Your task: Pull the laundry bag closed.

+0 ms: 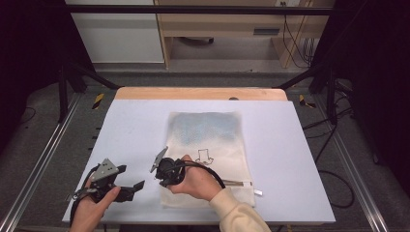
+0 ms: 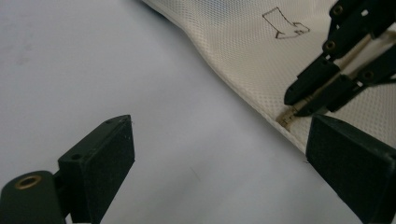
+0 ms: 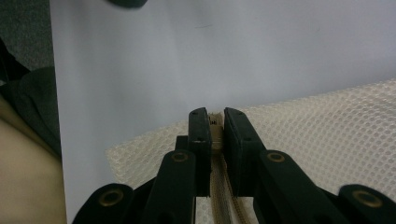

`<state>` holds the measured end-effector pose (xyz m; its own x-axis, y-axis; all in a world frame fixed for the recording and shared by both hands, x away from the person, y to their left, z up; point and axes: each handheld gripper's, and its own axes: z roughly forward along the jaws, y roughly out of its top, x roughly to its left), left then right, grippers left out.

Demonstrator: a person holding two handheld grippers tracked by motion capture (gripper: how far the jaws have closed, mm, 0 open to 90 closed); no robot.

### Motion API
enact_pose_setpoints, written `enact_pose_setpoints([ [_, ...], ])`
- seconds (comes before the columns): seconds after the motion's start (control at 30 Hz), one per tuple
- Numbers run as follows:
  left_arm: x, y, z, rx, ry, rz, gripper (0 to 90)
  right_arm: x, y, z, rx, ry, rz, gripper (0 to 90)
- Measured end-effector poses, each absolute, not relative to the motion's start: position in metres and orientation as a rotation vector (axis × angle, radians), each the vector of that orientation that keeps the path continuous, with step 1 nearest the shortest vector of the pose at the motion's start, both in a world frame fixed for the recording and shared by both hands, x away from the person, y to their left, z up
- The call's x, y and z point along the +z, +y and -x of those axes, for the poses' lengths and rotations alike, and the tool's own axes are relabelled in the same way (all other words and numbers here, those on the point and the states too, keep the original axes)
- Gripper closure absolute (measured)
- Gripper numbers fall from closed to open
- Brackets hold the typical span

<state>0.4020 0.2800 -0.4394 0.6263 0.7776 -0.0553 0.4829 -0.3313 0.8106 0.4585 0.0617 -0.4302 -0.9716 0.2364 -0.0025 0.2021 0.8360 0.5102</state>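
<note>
Your left gripper [image 1: 131,187] hangs wide open over the table [image 1: 135,125], just beside the bag [image 1: 212,145]. Your right gripper [image 3: 212,122] pinches the zip [image 3: 215,140] at the bag's near corner; keep that pinch firm and low.

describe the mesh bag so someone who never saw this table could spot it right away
On the white table, look just right of centre: a flat cream mesh bag lies there. It bears a small arrow outline and a zipper, pinched by the right claw.
</note>
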Motion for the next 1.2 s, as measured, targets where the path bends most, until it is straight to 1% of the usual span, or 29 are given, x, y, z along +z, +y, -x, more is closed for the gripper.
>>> enact_pose_setpoints([
  [0.07, -0.440, 0.273, -0.398, 0.442, 0.971, -2.027, 7.8, -0.430, 0.061, -0.459, 0.823, 2.944, -0.349, 81.8],
  [0.17, -0.443, 0.263, -0.395, 0.394, 0.952, -2.024, 7.1, -0.428, 0.059, -0.459, 0.843, 2.936, -0.337, 81.7],
  [0.27, -0.449, 0.252, -0.393, 0.383, 0.932, -2.055, 8.3, -0.426, 0.055, -0.458, 0.847, 2.927, -0.339, 81.7],
  [0.33, -0.451, 0.243, -0.392, 0.370, 0.905, -2.053, 9.7, -0.424, 0.055, -0.456, 0.849, 2.924, -0.335, 81.7],
  [0.57, -0.455, 0.230, -0.393, 0.319, 0.901, -2.030, 10.7, -0.422, 0.054, -0.457, 0.858, 2.918, -0.330, 81.7],
  [0.63, -0.456, 0.226, -0.394, 0.331, 0.894, -2.042, 11.7, -0.422, 0.054, -0.457, 0.859, 2.915, -0.324, 81.7],
  [0.83, -0.461, 0.224, -0.398, 0.296, 0.914, -2.032, 12.8, -0.421, 0.054, -0.455, 0.847, 2.909, -0.314, 81.7],
  [0.87, -0.462, 0.223, -0.399, 0.299, 0.910, -2.039, 14.7, -0.421, 0.055, -0.454, 0.853, 2.903, -0.314, 81.7],
  [0.93, -0.463, 0.222, -0.399, 0.297, 0.901, -2.047, 15.6, -0.420, 0.055, -0.454, 0.859, 2.902, -0.315, 81.7],
  [1.0, -0.464, 0.219, -0.400, 0.287, 0.887, -2.049, 20.4, -0.420, 0.055, -0.453, 0.852, 2.904, -0.306, 81.7],
  [1.03, -0.465, 0.218, -0.400, 0.293, 0.885, -2.051, 21.3, -0.420, 0.054, -0.453, 0.856, 2.900, -0.301, 81.7],
  [1.13, -0.465, 0.216, -0.401, 0.298, 0.895, -2.047, 20.3, -0.419, 0.053, -0.453, 0.861, 2.899, -0.306, 81.8],
  [1.2, -0.467, 0.216, -0.403, 0.290, 0.904, -2.046, 21.6, -0.418, 0.053, -0.453, 0.878, 2.894, -0.312, 81.8],
])
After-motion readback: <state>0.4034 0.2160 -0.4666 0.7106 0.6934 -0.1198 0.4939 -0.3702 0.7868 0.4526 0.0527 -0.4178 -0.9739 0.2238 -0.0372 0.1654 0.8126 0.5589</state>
